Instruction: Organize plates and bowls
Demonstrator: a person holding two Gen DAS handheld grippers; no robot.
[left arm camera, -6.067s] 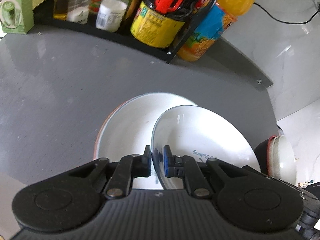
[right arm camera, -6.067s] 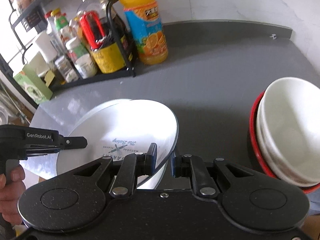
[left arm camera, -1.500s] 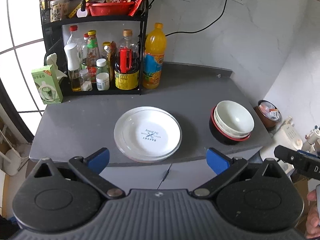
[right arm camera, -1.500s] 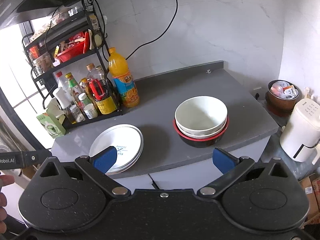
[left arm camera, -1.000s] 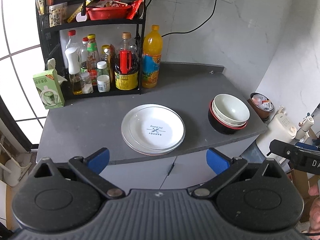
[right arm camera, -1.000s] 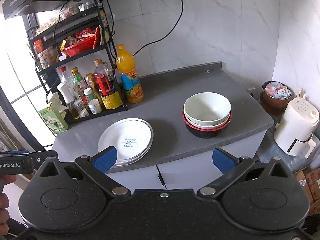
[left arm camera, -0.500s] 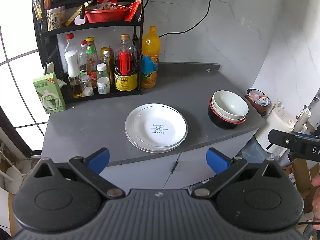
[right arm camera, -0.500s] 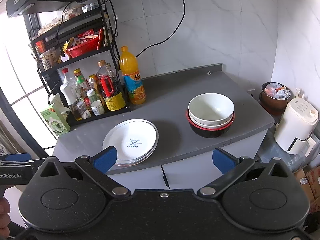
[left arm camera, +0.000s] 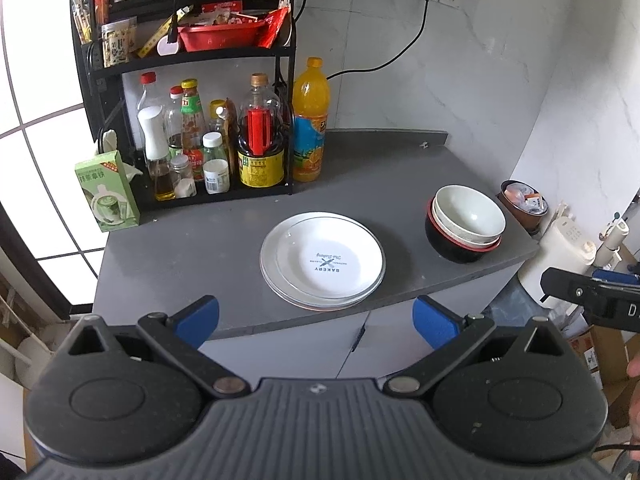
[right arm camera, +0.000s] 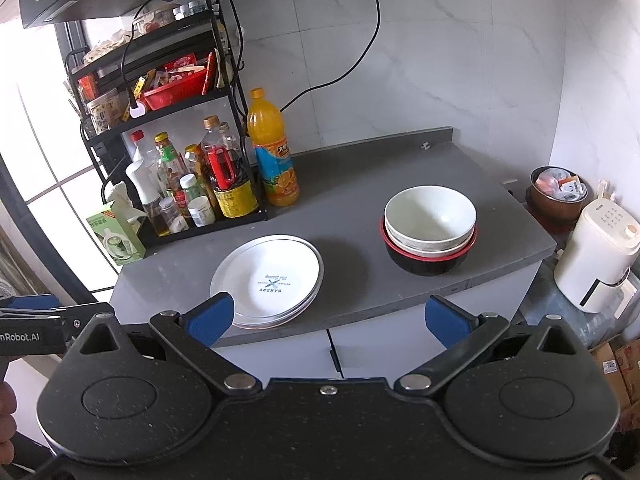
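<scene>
Your left gripper (left arm camera: 316, 322) is held back from the grey countertop (left arm camera: 400, 184), its blue-padded fingers (left arm camera: 200, 318) spread wide with nothing between them, and your right gripper (right arm camera: 326, 320) is likewise spread wide and empty, well short of the counter's front edge. The stack of white round plates (left arm camera: 323, 261), the top one printed with dark "BAKERY" lettering in its middle, lies flat near the front of the countertop, roughly at its centre; a reddish rim shows at the bottom of the stack. To the right of the plates and apart from them stands the stack of bowls (left arm camera: 466, 224): white bowls nested upright inside a black bowl with a red rim, close to the counter's right front corner. In the right wrist view the same plates (right arm camera: 268, 280) and bowls (right arm camera: 430, 230) sit side by side with a bare strip of grey surface between them. Behind the plates, at the back left, a black metal shelf rack (left arm camera: 192, 56) holds sauce bottles and jars, and a tall orange juice bottle (left arm camera: 310, 120) stands just beside its right post. A green carton (left arm camera: 106, 190) stands at the counter's left end. Off the right end of the counter you can see a white electric appliance (right arm camera: 596, 248) lower down.
</scene>
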